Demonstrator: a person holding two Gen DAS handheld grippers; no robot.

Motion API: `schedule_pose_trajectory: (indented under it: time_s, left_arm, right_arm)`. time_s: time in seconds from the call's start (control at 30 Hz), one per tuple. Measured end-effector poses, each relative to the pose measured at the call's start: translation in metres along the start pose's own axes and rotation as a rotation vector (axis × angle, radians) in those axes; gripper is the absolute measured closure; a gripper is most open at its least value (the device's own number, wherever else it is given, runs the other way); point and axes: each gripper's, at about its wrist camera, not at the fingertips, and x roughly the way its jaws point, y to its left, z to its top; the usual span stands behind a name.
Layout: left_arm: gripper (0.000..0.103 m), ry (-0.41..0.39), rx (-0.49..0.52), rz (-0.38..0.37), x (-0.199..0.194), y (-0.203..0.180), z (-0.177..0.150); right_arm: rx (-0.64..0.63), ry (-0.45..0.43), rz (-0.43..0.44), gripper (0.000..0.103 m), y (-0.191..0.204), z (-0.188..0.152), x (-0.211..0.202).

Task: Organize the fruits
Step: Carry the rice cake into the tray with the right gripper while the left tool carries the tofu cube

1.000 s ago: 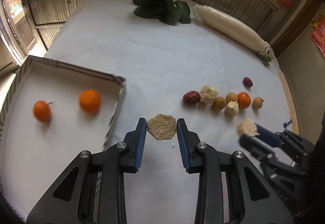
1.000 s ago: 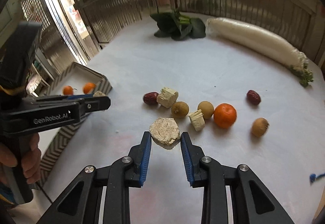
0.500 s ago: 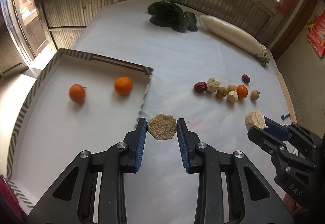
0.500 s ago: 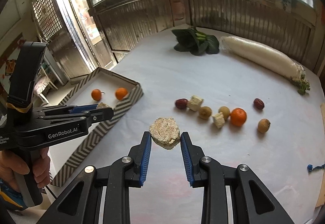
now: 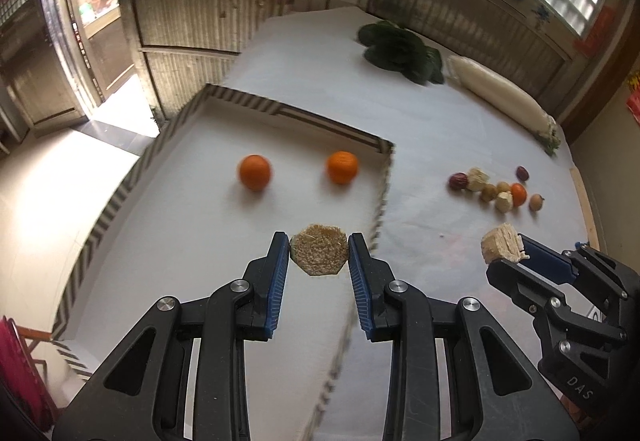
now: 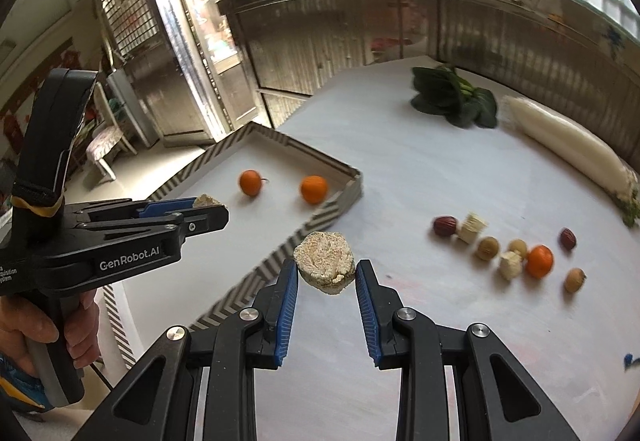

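Observation:
My left gripper (image 5: 319,249) is shut on a tan hexagonal sugarcane slice (image 5: 319,255) and holds it above the striped tray (image 5: 248,103), near the tray's right wall. Two oranges (image 5: 255,172) (image 5: 342,167) lie in the tray. My right gripper (image 6: 326,268) is shut on a second pale sugarcane chunk (image 6: 325,262), held above the table just right of the tray (image 6: 320,217). The right gripper also shows in the left wrist view (image 5: 505,245). A cluster of fruits (image 6: 508,249) lies on the white table: red dates, longans, an orange and sugarcane pieces.
A leafy green vegetable (image 5: 400,49) and a long white radish (image 5: 500,95) lie at the table's far side. The table's left edge drops to the floor beside the tray. A hand (image 6: 48,337) holds the left gripper's handle.
Both grippers have risen and moved left with their sugarcane pieces. The left one now hangs over the tray; the fruit cluster looks farther away.

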Motion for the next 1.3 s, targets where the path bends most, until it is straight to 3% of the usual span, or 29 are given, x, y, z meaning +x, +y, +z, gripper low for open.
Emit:
schedule_pose_trajectory:
  time_s: [0.6,1.3]
  left_arm:
    - [0.073,0.028,-0.089,0.062,0.019,0.061,0.002]
    - [0.073,0.09,-0.08,0.08,0.064,0.062,0.019]
  right_arm:
    - [-0.084,0.056,0.048,0.074,0.045,0.019,0.037]
    - [-0.1,0.162,0.046,0.074,0.033,0.043,0.111]
